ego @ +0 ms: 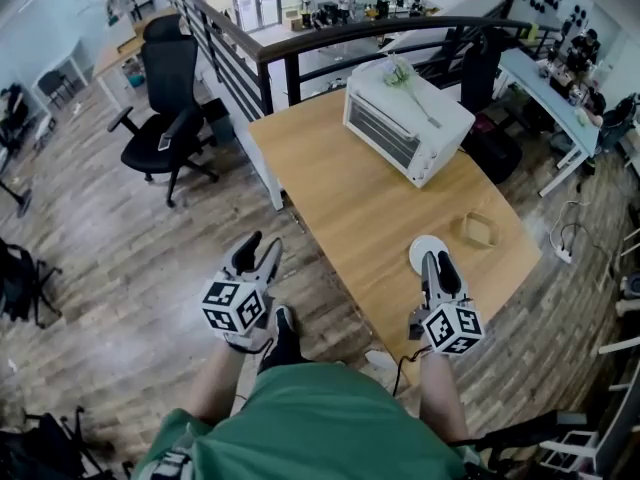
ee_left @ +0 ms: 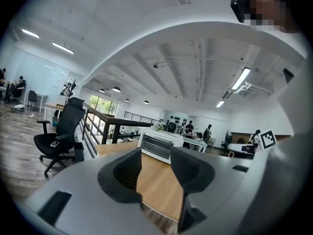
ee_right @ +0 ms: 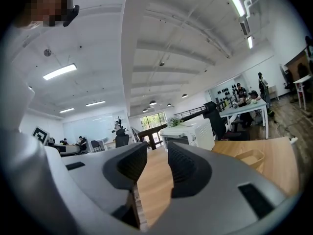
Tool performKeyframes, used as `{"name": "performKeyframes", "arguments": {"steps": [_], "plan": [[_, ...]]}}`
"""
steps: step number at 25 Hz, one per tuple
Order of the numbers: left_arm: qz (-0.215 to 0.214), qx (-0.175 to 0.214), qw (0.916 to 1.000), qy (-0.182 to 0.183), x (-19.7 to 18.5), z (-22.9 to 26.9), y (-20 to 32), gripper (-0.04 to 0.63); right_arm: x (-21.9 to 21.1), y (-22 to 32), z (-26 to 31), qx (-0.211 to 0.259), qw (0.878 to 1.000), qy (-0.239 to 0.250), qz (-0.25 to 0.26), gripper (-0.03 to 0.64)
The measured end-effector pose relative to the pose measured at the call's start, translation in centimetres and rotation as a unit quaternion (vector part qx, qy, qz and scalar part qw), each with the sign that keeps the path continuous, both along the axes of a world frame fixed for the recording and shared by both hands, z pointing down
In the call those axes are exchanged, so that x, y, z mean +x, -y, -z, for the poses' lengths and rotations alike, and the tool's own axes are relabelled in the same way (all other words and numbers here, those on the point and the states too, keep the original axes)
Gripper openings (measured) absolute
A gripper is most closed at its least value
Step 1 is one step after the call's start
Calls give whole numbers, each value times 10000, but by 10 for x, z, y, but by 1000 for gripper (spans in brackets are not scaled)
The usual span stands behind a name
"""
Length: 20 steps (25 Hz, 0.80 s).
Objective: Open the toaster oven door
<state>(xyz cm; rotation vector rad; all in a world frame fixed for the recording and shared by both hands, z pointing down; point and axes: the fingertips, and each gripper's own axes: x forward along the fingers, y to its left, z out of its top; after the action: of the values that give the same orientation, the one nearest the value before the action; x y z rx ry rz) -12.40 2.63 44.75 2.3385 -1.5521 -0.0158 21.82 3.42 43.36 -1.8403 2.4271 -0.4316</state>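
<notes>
Tho jaws apart, oven [ego: 405,118] well ahead

Held forward, left tool [ego: 256,251] parted (empty), right tool [ego: 441,265] likewise parted.

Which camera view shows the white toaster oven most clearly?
The head view: the toaster oven appears whole, door, top and side. The left gripper view shows it small, front-on, beyond the fingers. The right gripper view shows it small too, base behind the fingers.
</notes>
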Motion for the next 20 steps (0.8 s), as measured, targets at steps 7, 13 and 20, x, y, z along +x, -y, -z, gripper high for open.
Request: {"name": "performKeyframes", "arguments": {"steps": [7, 13, 20], "plan": [[-71, -51, 9999, -129, -70, -8, 93, 186, -45, 81, -10, -243, 9988, 327, -270, 143], [57, -135, 9995, -278, -147, -19, 156, 187, -93, 147, -19, -492, 9952, 731, -426, 140], [-32, -452, 9978, -480, -187, -48, 205, 187, -117, 194, -26, -678, 9926, 723, -695, 140]]}}
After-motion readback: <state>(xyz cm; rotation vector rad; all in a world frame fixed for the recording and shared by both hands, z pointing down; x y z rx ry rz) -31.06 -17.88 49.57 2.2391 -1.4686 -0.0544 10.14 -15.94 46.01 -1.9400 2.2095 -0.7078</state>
